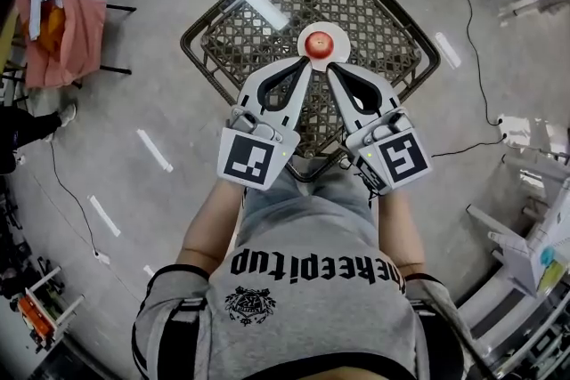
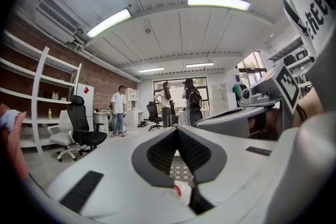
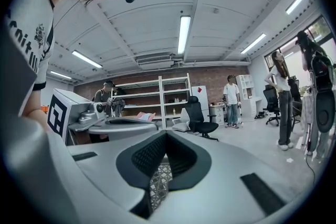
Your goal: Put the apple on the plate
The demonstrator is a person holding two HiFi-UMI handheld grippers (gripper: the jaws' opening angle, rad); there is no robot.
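Seemingly finished: over the lattice table [image 1: 392, 58] both tools point forward, the left gripper [image 1: 308, 60] pressed together on nothing and the right gripper [image 1: 330, 67] likewise closed and empty; their tips sit just beside the near rim of the white plate [image 1: 305, 33]; the apple [image 1: 322, 42] lies at its middle; a careless forward nudge while pulling away could shove the plate and roll the apple off.
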